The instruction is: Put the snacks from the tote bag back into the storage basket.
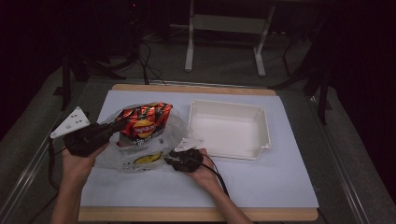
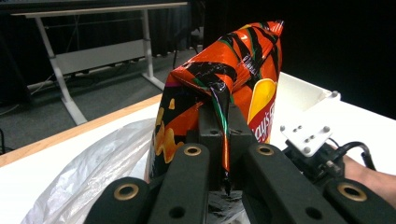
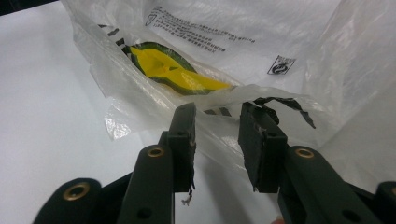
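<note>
Jaws of my left gripper (image 2: 224, 154) were pressed together on a fold at the edge of the crisp packet (image 2: 224, 93), an orange, red and black bag that stood upright between them in the left gripper view. From the high view, that left gripper (image 1: 105, 132) sat at the left side of the table and held the packet (image 1: 144, 122) up out of the mouth of a white plastic bag (image 1: 135, 158), which lay crumpled around and under it on the white sheet (image 1: 261, 179). My right gripper (image 3: 217, 128) had its jaws apart, with a thin edge of the plastic bag (image 3: 219, 95) lying in the gap; I could not tell whether the pads touched it, and they did not pinch it. Yellow and green printing showed through the film just beyond those jaws. In the high view my right gripper (image 1: 176, 157) lay at the near right edge of the plastic bag, with my hand behind it. An empty white tray (image 1: 261, 147) stood on the sheet just to the right of the bag, near my right gripper and apart from the packet.
</note>
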Demonstrator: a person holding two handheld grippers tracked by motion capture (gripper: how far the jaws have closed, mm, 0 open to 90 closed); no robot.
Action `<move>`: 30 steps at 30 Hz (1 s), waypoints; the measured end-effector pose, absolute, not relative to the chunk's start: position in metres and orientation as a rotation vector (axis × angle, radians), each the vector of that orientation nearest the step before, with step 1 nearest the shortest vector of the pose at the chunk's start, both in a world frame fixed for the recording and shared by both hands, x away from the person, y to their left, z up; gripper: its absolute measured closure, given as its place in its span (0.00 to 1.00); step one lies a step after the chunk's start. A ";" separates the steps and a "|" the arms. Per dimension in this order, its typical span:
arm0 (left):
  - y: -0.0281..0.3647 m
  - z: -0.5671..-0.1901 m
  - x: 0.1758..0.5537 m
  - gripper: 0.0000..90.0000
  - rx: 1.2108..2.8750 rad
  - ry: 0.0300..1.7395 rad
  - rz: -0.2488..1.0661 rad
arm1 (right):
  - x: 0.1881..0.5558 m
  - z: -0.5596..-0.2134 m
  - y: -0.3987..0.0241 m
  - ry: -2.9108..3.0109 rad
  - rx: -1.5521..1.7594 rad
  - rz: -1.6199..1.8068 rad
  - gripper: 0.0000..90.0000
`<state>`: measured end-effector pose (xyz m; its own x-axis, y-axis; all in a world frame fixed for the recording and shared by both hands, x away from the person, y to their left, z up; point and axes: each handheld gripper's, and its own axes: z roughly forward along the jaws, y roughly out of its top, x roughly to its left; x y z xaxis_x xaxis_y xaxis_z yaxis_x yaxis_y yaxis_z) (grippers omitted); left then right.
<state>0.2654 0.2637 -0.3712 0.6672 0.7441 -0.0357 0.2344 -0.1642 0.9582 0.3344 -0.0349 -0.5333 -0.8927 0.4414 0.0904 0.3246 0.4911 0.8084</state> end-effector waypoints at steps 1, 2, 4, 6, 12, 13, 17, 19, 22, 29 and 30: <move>0.264 -0.370 0.264 1.00 1.718 0.793 0.541 | 0.334 -0.534 -0.035 2.602 0.671 1.366 0.73; 0.265 -0.369 0.263 1.00 1.716 0.792 0.537 | 0.334 -0.535 -0.034 2.603 0.671 1.369 0.72; 0.266 -0.367 0.261 1.00 1.717 0.787 0.527 | 0.334 -0.537 -0.034 2.603 0.676 1.366 0.72; 0.268 -0.366 0.259 1.00 1.711 0.786 0.516 | 0.335 -0.539 -0.033 2.608 0.687 1.360 0.72; 0.270 -0.362 0.254 1.00 1.702 0.780 0.507 | 0.336 -0.539 -0.033 2.607 0.689 1.359 0.70; 0.269 -0.361 0.253 1.00 1.703 0.777 0.508 | 0.335 -0.539 -0.033 2.609 0.691 1.356 0.70; 0.269 -0.357 0.251 1.00 1.702 0.773 0.501 | 0.335 -0.539 -0.032 2.607 0.692 1.342 0.68; 0.270 -0.357 0.251 1.00 1.702 0.774 0.496 | 0.335 -0.539 -0.032 2.609 0.689 1.338 0.68; 0.270 -0.356 0.249 1.00 1.704 0.772 0.496 | 0.336 -0.540 -0.032 2.609 0.708 1.342 0.67; 0.270 -0.348 0.243 1.00 1.703 0.742 0.495 | 0.335 -0.540 -0.031 2.613 0.701 1.329 0.66; 0.269 -0.347 0.242 0.99 1.704 0.738 0.493 | 0.336 -0.540 -0.031 2.615 0.705 1.328 0.66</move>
